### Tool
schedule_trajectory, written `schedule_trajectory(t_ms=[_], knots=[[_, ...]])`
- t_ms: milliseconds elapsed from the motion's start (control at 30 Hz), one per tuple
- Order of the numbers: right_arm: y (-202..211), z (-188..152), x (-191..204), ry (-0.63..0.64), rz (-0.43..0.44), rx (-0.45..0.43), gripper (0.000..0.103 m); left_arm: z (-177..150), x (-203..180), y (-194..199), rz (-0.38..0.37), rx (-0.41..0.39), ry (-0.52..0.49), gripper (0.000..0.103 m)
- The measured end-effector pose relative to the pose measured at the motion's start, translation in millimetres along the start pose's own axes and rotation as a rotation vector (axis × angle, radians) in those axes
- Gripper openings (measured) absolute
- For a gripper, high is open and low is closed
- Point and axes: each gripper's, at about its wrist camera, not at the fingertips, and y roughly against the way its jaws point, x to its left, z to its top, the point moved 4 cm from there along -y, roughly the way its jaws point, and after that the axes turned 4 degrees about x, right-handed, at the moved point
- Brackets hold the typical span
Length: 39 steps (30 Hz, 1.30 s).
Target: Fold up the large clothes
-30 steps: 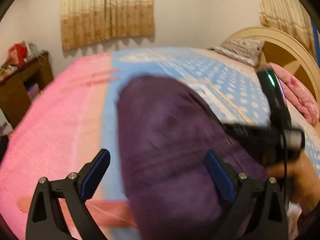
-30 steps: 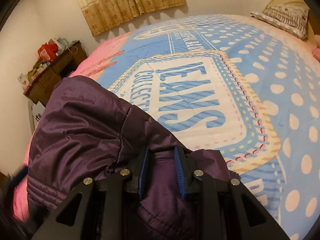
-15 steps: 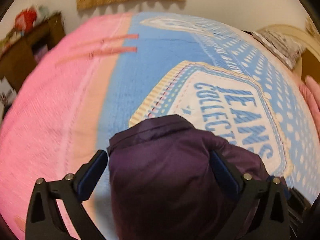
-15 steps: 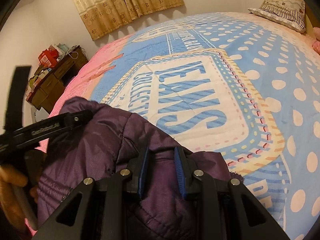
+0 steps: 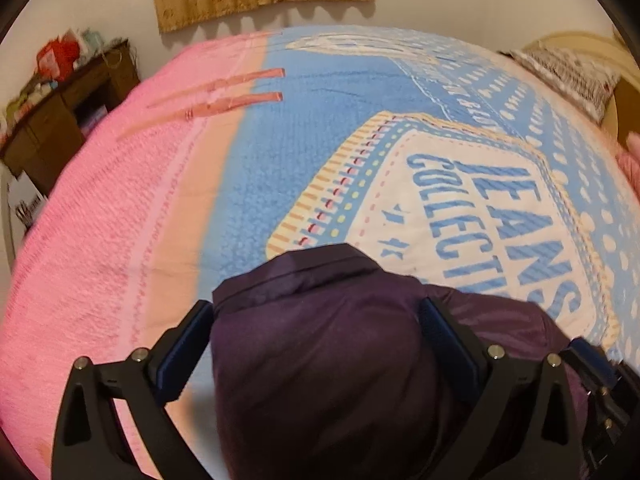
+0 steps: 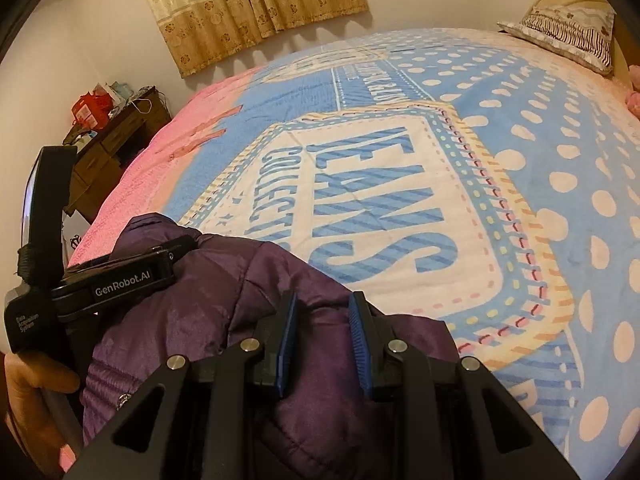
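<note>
Left-hand black gripper (image 5: pixel 316 340) with blue-padded fingers stands spread wide, its two pads straddling a bulge of the dark purple quilted jacket (image 5: pixel 340 360); the fabric touches both pads, but the fingers do not squeeze it. Over on the other side, the right-hand black gripper (image 6: pixel 322 338) has its blue ribbed pads drawn close together with a ridge of the same purple jacket (image 6: pixel 208 308) pinched between them. The jacket lies bunched at the near edge of the bed, on top of a fleecy blue, pink and cream blanket (image 6: pixel 520 168) printed with big striped letters and cream dots. From the right wrist view the left gripper's body (image 6: pixel 120 276), marked with white lettering, sits against the jacket's far-left fold, and the person's left hand (image 6: pixel 32 400) grips its handle below. A striped pillow (image 6: pixel 568 32) rests at the far right end of the bed. Against the wall, a tan patterned curtain (image 6: pixel 248 4) hangs above the bed, and a dark wooden desk (image 6: pixel 112 140) piled with red and white clutter stands just beside the blanket's pink edge.
</note>
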Motion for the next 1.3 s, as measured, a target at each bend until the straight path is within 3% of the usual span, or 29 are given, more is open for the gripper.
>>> schedule_trajectory(t_ms=[133, 300, 433, 600, 700, 800, 967, 1067, 1233, 1300], knots=[[18, 0, -5, -0.018, 0.063, -0.013, 0.028, -2, -5, 41, 0.02, -0.049, -0.122, 0.103], [100, -15, 0, 0.046, 0.124, -0.19, 0.028, -30, -6, 112, 0.015, -0.154, -0.22, 0.103], [158, -68, 3, 0.092, 0.168, -0.206, 0.028, -71, -12, 153, -0.012, -0.206, -0.286, 0.103], [196, -146, -9, 0.044, 0.212, -0.223, 0.028, -118, -30, 170, -0.121, -0.213, -0.311, 0.103], [192, -189, -15, -0.023, 0.281, -0.174, 0.028, -135, -45, 159, -0.103, -0.204, -0.333, 0.103], [175, -207, -18, -0.076, 0.312, -0.129, 0.029, -135, -49, 149, -0.105, -0.211, -0.314, 0.103], [137, -200, -17, -0.1, 0.301, -0.044, 0.028, -131, -47, 130, -0.216, -0.141, -0.28, 0.103], [114, -194, -9, -0.119, 0.312, -0.046, 0.029, -130, -44, 124, -0.272, -0.13, -0.248, 0.103], [121, -190, -18, -0.071, 0.356, 0.0, 0.029, -135, -37, 134, -0.321, -0.157, -0.197, 0.103], [136, -188, -22, -0.047, 0.363, 0.005, 0.029, -134, -21, 144, -0.384, -0.133, -0.139, 0.103]])
